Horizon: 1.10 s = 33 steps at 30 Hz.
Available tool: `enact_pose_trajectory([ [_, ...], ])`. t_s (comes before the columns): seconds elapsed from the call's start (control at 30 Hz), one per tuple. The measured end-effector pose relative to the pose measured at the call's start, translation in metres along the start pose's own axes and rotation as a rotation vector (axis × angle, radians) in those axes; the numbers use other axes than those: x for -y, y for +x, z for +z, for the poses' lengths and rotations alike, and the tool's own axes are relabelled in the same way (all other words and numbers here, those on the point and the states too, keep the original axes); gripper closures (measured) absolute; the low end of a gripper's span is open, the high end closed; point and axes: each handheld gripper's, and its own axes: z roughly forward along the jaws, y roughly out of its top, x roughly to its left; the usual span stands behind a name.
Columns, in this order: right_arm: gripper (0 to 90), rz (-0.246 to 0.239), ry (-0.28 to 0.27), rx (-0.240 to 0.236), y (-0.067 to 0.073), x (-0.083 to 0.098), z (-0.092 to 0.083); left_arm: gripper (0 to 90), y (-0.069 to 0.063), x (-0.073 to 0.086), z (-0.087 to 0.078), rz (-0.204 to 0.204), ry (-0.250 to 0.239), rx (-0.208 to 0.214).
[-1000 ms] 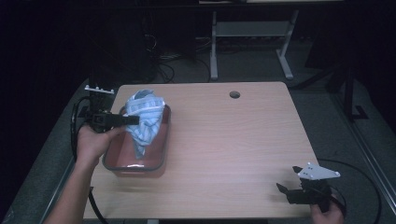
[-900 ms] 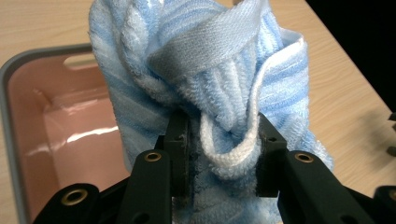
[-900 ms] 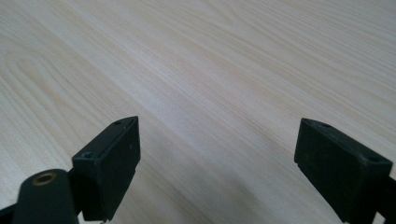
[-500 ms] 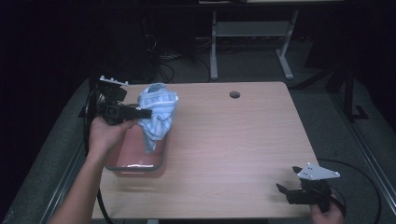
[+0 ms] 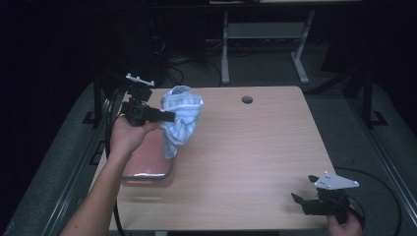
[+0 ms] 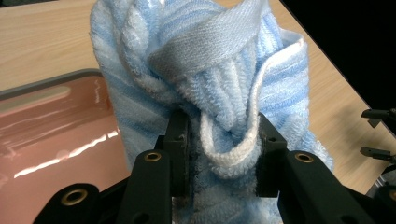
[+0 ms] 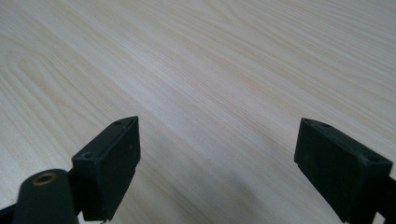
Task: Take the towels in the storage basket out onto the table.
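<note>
A bunched blue-and-white striped towel (image 5: 180, 119) is held in the air over the left part of the table (image 5: 255, 147), its top near the far edge and its tail hanging down over the right rim of the tray (image 5: 147, 164). It is pinched by the left gripper (image 5: 167, 116), whose jaws are pressed in on a thick fold of the cloth; in the left gripper view the towel (image 6: 205, 93) is seen squeezed between the two black pads, with a white hem looped across the gap. The reddish tray, with its grey rim, is seen below and to the left of the cloth (image 6: 51, 126), bare and glossy, close to the table's left edge. The left hand (image 5: 129, 135) is raised above the tray's far end. To the right of the towel a wide stretch of bare wood is left open, broken by a round hole (image 5: 247, 100) near the far edge. The right gripper (image 5: 302, 191) is kept well apart at the near right corner, close to the near edge, its jaws spread wide over bare wood (image 7: 215, 158) with nothing between them.
</note>
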Motion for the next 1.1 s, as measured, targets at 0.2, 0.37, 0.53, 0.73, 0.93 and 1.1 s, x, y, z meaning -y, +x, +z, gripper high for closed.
enact_pose_trajectory([
  [0.2, 13.7, 0.01, -0.004, -0.001, -0.002, 0.001, 0.0, 64.9, -0.008, -0.007, 0.009, 0.011, 0.011, 0.014],
  [0.37, 13.7, 0.005, -0.002, -0.004, -0.002, 0.0, 0.001, 64.8, -0.014, -0.011, 0.015, 0.019, 0.014, 0.027],
  [0.53, 13.7, 0.011, -0.003, -0.006, -0.001, 0.001, 0.0, 64.9, -0.022, -0.015, 0.022, 0.034, 0.016, 0.046],
  [0.73, 13.7, 0.009, -0.002, -0.009, -0.001, 0.001, 0.0, 64.9, -0.031, -0.018, 0.033, 0.052, 0.033, 0.055],
  [0.93, 13.7, 0.005, -0.003, -0.008, -0.001, 0.001, -0.001, 64.8, -0.039, -0.021, 0.046, 0.067, 0.054, 0.065],
  [1.1, 13.7, 0.001, -0.007, -0.005, -0.002, 0.001, -0.002, 64.9, -0.046, -0.021, 0.057, 0.078, 0.065, 0.077],
])
